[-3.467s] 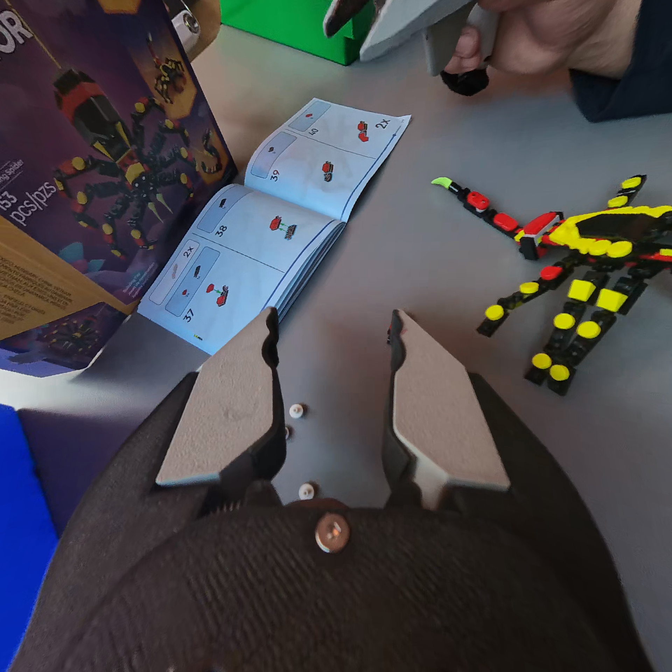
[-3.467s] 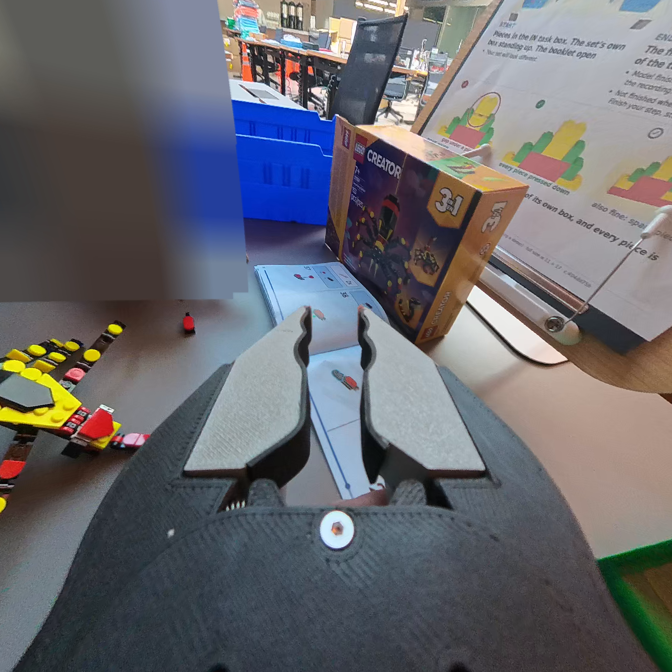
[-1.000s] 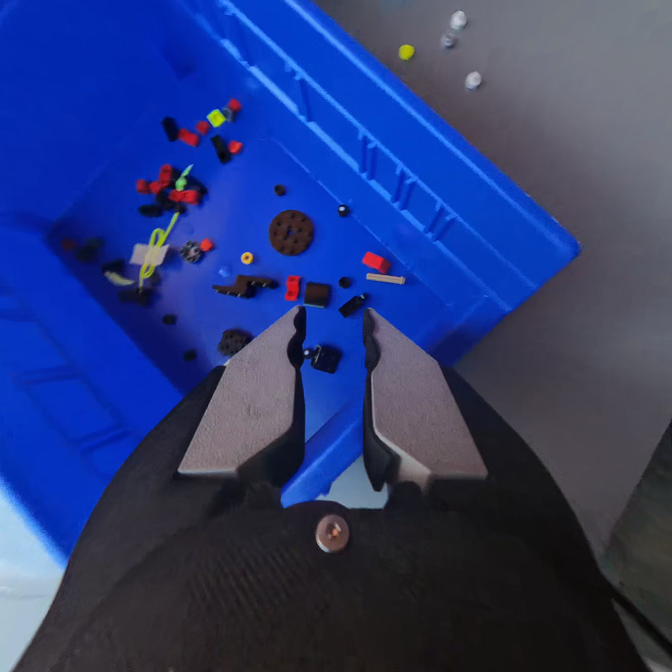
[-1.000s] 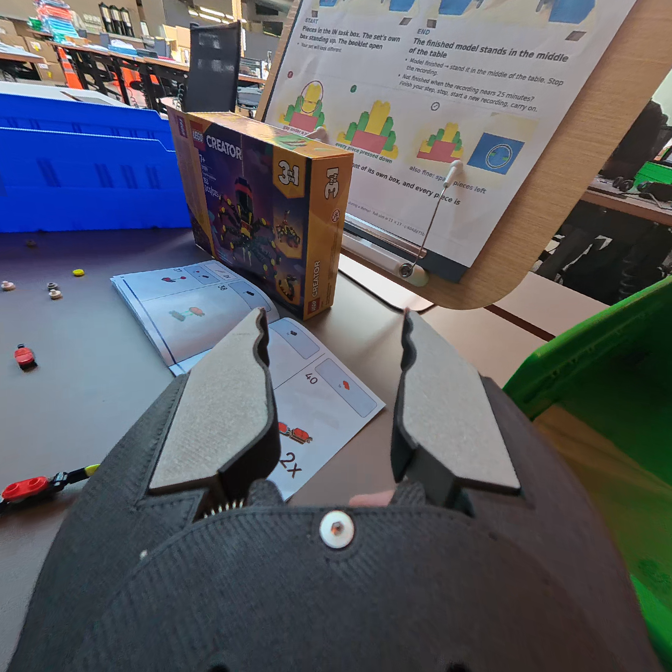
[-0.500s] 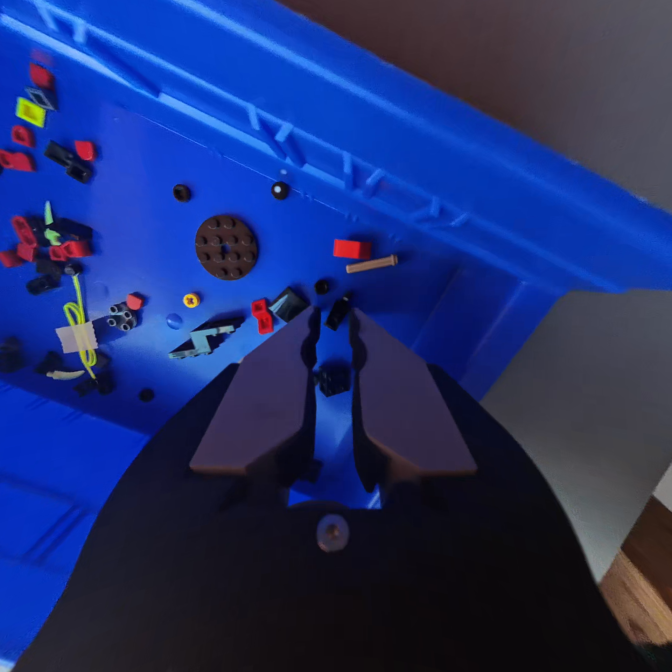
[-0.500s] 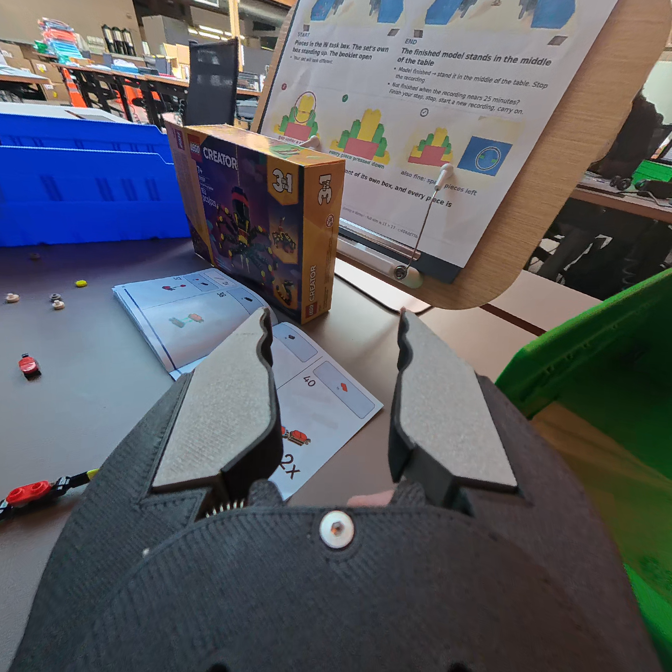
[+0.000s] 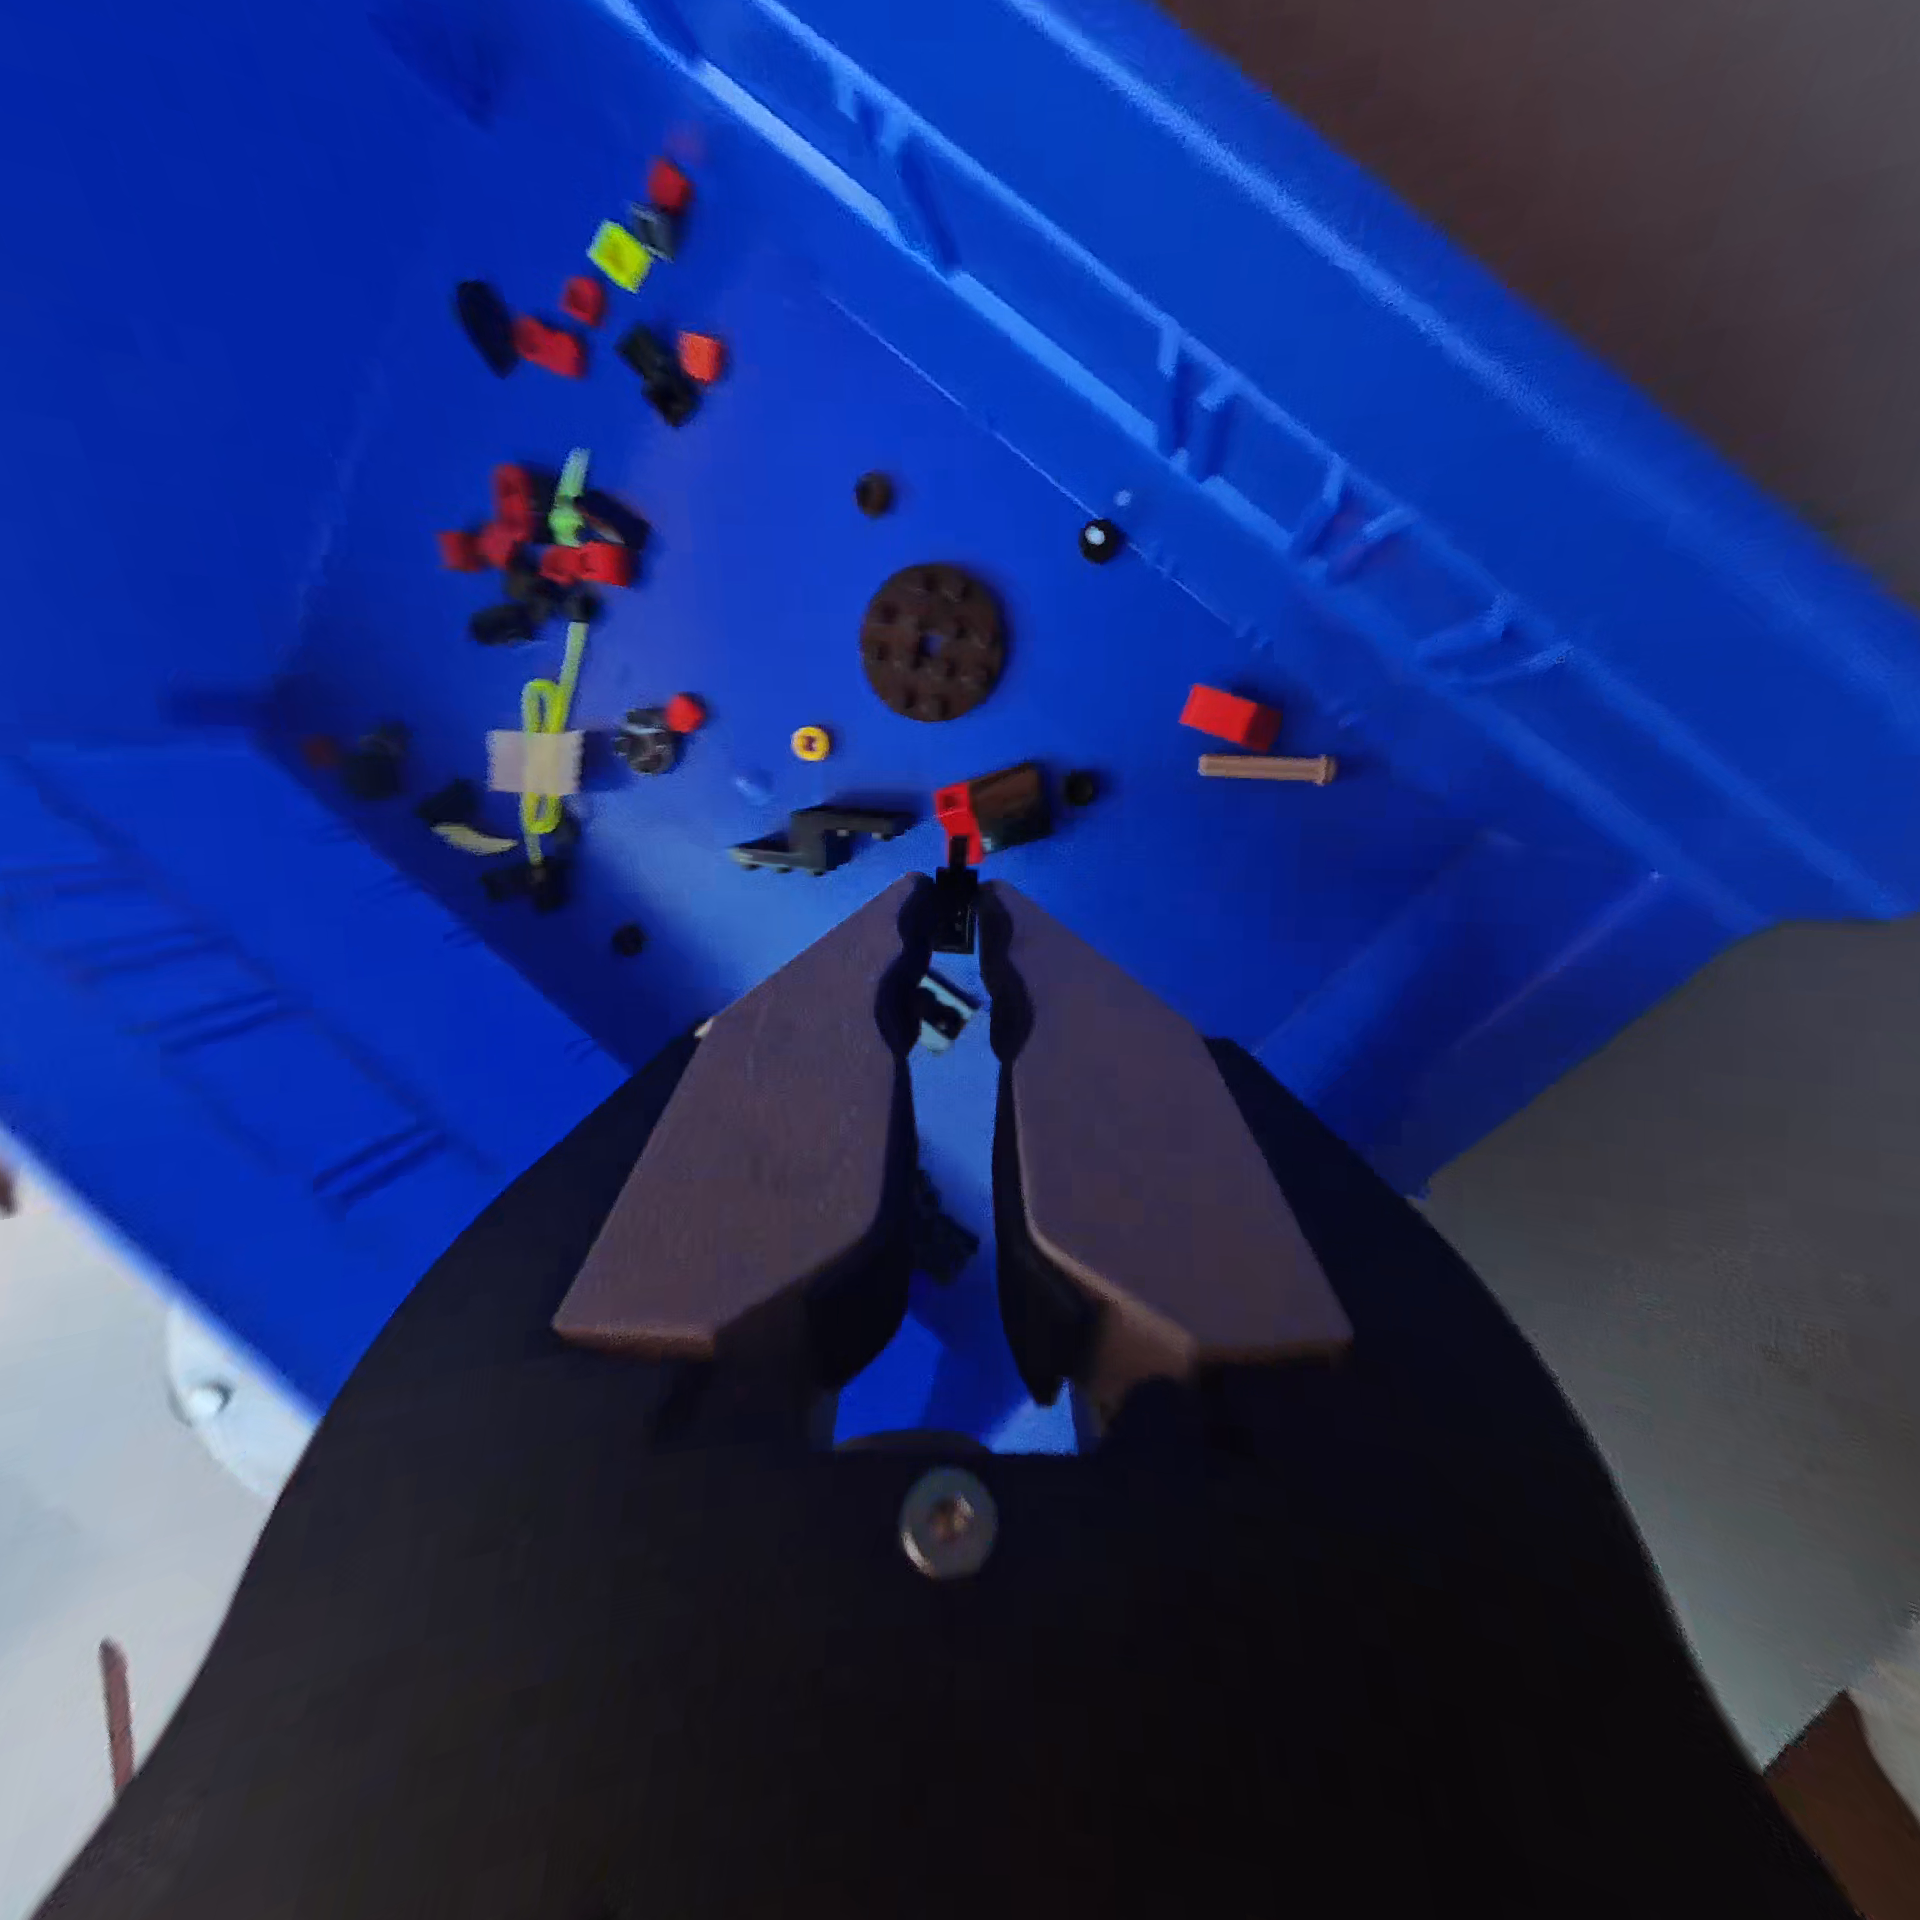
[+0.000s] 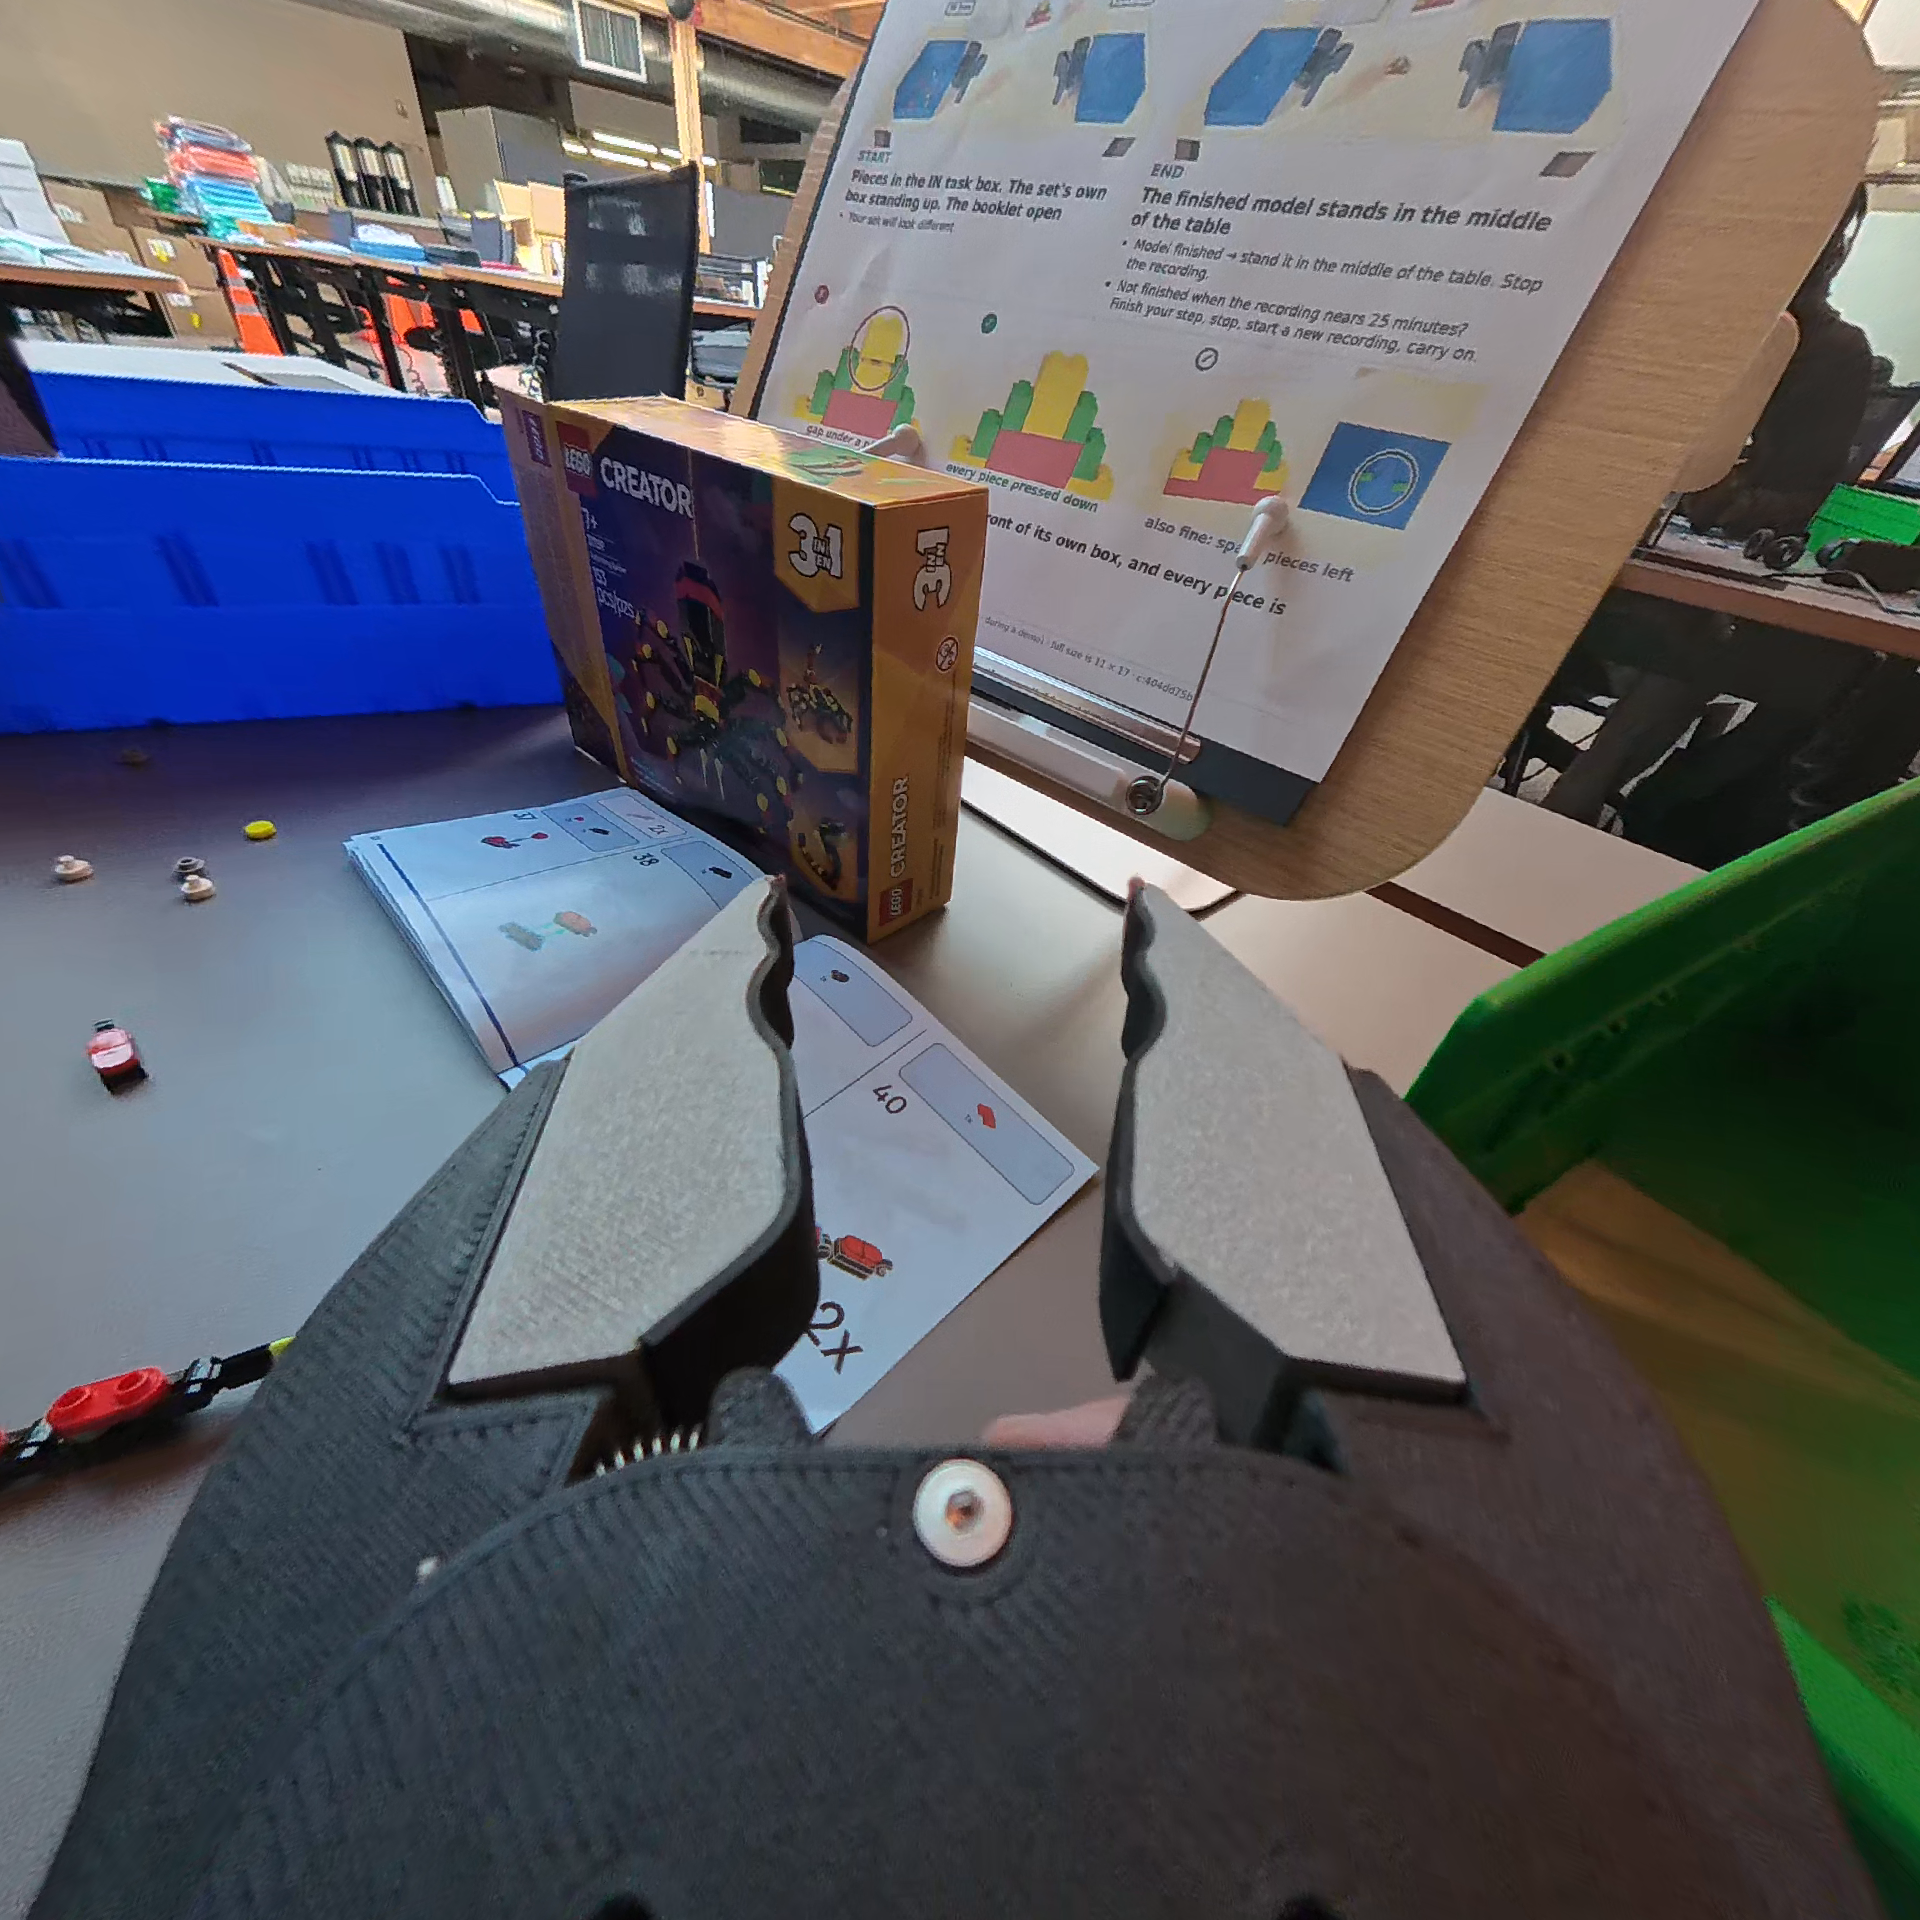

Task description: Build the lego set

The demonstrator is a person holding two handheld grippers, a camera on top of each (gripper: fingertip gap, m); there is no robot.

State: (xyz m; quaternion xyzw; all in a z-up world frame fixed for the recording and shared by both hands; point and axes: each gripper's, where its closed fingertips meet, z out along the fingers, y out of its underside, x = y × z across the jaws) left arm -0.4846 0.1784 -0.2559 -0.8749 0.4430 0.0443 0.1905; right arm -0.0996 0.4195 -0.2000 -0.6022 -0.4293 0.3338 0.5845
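Your left gripper (image 7: pixel 951 914) hangs over the blue bin (image 7: pixel 1299 395), its jaws pinched on a small black piece (image 7: pixel 954 920) right at the tips, with what looks like a bit of red showing just past it; the picture is blurred, so you cannot be sure whether that red belongs to the held piece or to the red and black block (image 7: pixel 992 805) lying on the bin floor beyond. Gripping at the very tips probably leaves most of the piece free for pressing onto the build. Farther across the bin floor sit a dark round plate (image 7: pixel 933 641), a red brick (image 7: pixel 1229 717) and a tan pin (image 7: pixel 1265 769) near the far wall, and a loose heap of red, black and lime parts (image 7: pixel 540 561) toward the far corner. Your right gripper (image 8: pixel 951 904) waits with jaws spread wide and empty, low over the table (image 8: pixel 260 1091), likely ready to steady or take the next part. Just under it lies the open booklet (image 8: pixel 582 914), flat so you can read the step. A red and black leg piece (image 8: pixel 104 1397) reaches in at the table's near left edge, with a small red part (image 8: pixel 114 1051) and a few tiny studs (image 8: pixel 187 873) scattered farther out. The set's box (image 8: pixel 769 644) stands upright behind the booklet, with the picture board (image 8: pixel 1299 395) leaning behind it and a green bin (image 8: pixel 1714 1091) at the right edge.
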